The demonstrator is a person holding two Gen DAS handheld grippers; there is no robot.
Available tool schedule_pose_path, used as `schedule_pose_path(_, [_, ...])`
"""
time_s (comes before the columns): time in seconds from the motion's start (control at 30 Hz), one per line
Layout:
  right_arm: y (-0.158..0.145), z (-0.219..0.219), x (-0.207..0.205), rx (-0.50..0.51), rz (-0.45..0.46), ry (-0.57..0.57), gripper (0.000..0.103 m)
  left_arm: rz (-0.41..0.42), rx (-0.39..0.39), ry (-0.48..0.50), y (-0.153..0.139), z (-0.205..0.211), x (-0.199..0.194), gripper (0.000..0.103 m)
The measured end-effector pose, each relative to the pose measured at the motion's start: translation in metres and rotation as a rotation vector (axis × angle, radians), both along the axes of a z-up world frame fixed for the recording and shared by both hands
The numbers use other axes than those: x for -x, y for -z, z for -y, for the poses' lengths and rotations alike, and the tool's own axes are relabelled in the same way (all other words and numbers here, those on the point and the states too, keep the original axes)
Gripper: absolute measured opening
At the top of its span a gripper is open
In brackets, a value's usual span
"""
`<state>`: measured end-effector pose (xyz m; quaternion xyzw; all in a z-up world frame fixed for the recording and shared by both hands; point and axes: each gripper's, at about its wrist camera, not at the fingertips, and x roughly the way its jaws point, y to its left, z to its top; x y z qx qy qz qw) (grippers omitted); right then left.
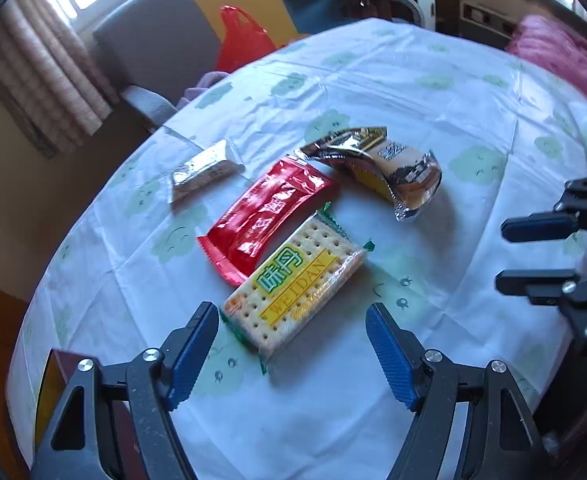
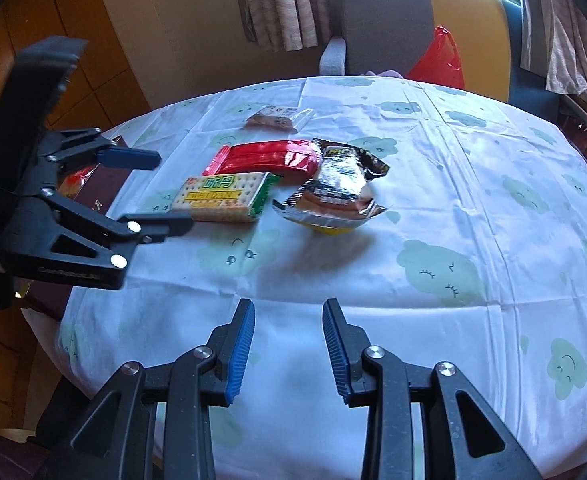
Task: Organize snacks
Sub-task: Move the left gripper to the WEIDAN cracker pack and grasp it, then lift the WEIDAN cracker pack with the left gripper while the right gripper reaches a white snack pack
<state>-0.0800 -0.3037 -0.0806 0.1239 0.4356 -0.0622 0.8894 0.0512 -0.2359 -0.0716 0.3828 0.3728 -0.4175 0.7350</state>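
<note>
Several snack packets lie on the table. A cracker packet marked WEIDAN lies nearest my left gripper. That gripper hovers open above the packet's near end, and its pads touch nothing. Beside the crackers lies a red packet. A dark and silver cake packet sits to the right. A small clear packet lies farther back. My right gripper is open with nothing between its fingers, over bare cloth near the table's front.
The round table wears a white cloth with green clouds. A dark red box sits at its left edge under the left gripper. Behind the table stands a grey and yellow chair with a red plastic bag. A pink cloth lies beyond the right edge.
</note>
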Motion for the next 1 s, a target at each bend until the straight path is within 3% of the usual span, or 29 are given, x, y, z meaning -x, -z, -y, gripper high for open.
schedule_pose_path(0.4, [0.006, 0.025, -0.001, -0.029, -0.01, 0.048, 0.036, -0.118, -0.012, 0.011, 0.022, 0.023, -0.029, 0.076])
schedule_pose_path(0.5, [0.007, 0.027, -0.002, -0.033, -0.008, 0.055, 0.036, -0.172, 0.007, -0.003, 0.022, 0.021, -0.028, 0.058])
schedule_pose_path(0.57, [0.007, 0.028, -0.002, -0.031, -0.004, 0.057, 0.036, -0.189, 0.011, -0.042, 0.02, 0.016, -0.022, 0.049])
schedule_pose_path(0.7, [0.006, 0.028, -0.001, -0.028, 0.003, 0.059, 0.036, -0.207, 0.062, -0.142, 0.018, -0.009, -0.001, 0.048])
schedule_pose_path(0.9, [-0.005, 0.029, -0.005, 0.0, 0.018, 0.044, 0.036, -0.158, 0.139, -0.305, 0.02, -0.058, 0.034, 0.048])
schedule_pose_path(1.0, [-0.012, 0.03, -0.012, 0.013, 0.029, 0.03, 0.036, -0.198, 0.202, -0.374, 0.025, -0.078, 0.036, 0.048])
